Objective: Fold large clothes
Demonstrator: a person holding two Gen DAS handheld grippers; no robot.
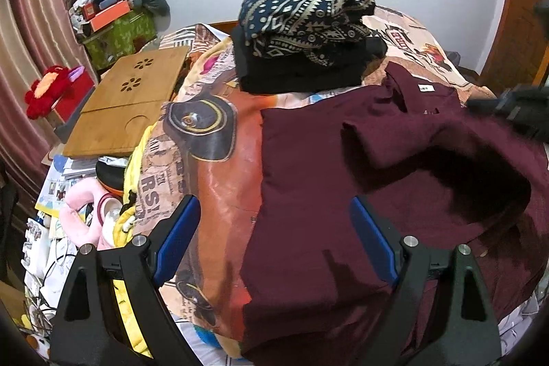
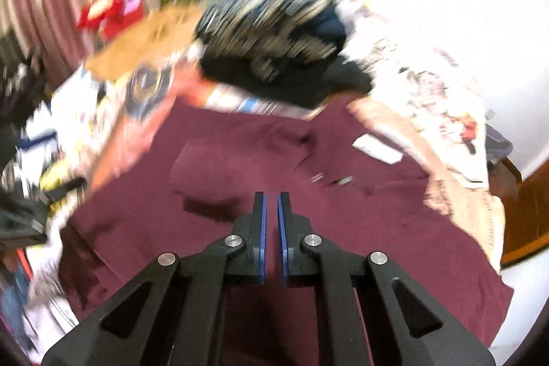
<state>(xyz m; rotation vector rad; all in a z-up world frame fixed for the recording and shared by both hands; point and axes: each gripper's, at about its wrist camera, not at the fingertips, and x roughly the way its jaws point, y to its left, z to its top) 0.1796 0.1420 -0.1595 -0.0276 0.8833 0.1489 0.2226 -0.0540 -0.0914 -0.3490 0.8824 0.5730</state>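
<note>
On the bed's point(image 1: 219, 160) near edge lies the maroon shirt point(image 1: 308, 194); left gripper point(image 1: 274, 222) spread wide above it, right gripper point(image 2: 271, 222) nearly pressed together, holding nothing.

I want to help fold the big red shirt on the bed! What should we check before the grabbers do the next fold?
1. Maroon shirt lies spread on the bed: ok.
2. One sleeve already folded inward: ok.
3. Left gripper open, holding nothing: ok.
4. Right gripper nearly closed, no cloth between its fingers: not ok for grabbing.
5. Folded pile lies clear of the shirt: cannot tell, edges look close.
6. Right view sharp enough to aim: not ok, blurred.
</note>
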